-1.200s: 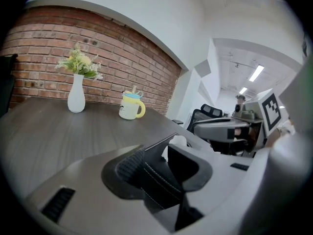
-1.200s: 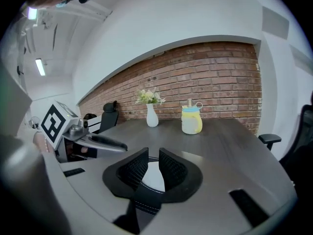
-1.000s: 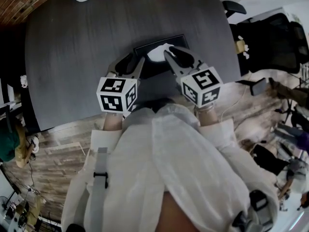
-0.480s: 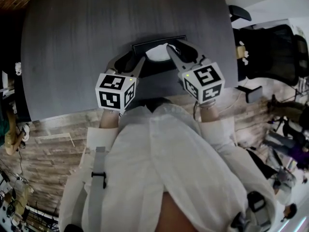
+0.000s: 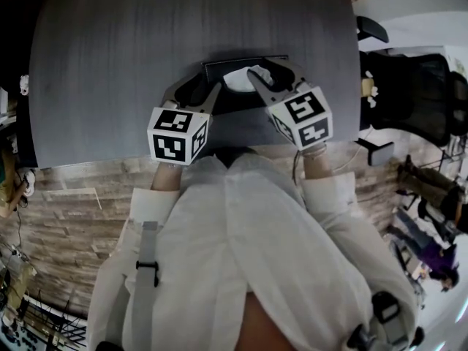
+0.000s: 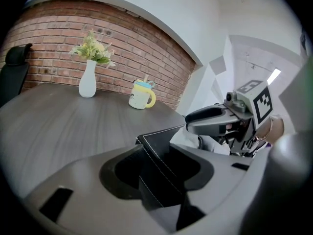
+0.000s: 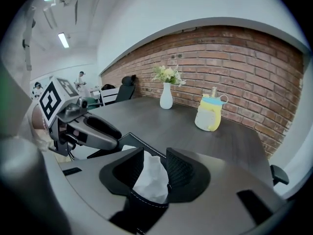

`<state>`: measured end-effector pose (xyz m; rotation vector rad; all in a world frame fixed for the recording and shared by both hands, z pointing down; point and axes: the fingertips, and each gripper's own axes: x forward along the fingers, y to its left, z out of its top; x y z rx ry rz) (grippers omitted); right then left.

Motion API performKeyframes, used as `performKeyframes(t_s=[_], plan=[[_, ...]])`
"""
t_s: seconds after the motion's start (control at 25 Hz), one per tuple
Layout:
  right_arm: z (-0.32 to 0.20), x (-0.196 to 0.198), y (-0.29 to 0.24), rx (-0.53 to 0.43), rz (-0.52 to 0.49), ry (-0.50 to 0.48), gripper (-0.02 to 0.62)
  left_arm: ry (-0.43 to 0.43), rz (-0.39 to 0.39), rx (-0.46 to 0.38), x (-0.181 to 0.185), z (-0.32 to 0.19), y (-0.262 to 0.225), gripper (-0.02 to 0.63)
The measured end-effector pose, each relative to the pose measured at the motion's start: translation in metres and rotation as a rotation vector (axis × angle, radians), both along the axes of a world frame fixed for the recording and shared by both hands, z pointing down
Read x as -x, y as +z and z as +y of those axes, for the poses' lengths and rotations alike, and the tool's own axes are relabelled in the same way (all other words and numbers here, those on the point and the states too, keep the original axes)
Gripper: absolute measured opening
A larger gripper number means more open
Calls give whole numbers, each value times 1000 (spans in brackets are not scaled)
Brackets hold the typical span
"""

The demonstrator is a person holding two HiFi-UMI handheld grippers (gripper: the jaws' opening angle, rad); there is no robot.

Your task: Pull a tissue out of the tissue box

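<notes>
A black tissue box (image 5: 218,69) lies near the dark table's front edge, with a white tissue (image 5: 243,80) sticking up from its slot. My left gripper (image 5: 194,91) straddles the box's near left corner. In the left gripper view that stitched corner (image 6: 155,148) sits between the wide jaws, and I see no pad pressing on it. My right gripper (image 5: 272,73) reaches over the slot from the right. Its jaws are opening, and in the right gripper view the tissue (image 7: 151,177) stands loose between the pads (image 7: 182,173).
A white vase with flowers (image 7: 166,99) and a yellow mug with a blue lid (image 7: 209,114) stand at the table's far side by the brick wall. A black office chair (image 5: 409,86) is off the table's right edge. The table's front edge (image 5: 110,156) runs just ahead of the person.
The right gripper has rolled, dipped slightly toward the tissue, and its jaws have spread wider. The left gripper has stayed at the box's corner.
</notes>
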<state>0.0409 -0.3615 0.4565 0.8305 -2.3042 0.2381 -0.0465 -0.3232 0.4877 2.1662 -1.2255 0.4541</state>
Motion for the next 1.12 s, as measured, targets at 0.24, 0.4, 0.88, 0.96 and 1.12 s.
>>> performKeyframes(t_s=[0.24, 0.4, 0.88, 0.96, 1.12], plan=[[4, 9, 10, -18, 88, -65, 121, -20, 40, 12, 1, 2, 3, 149], [2, 10, 15, -10, 118, -92, 121, -11, 29, 10, -1, 0, 3, 149], [16, 9, 21, -11, 191, -145, 10, 20, 47, 29, 2, -1, 4, 146], [14, 9, 16, -15, 161, -128, 8, 21, 41, 32, 1, -2, 4, 147], [13, 10, 5, -16, 76, -101, 8, 31, 33, 39, 1, -2, 5, 147]])
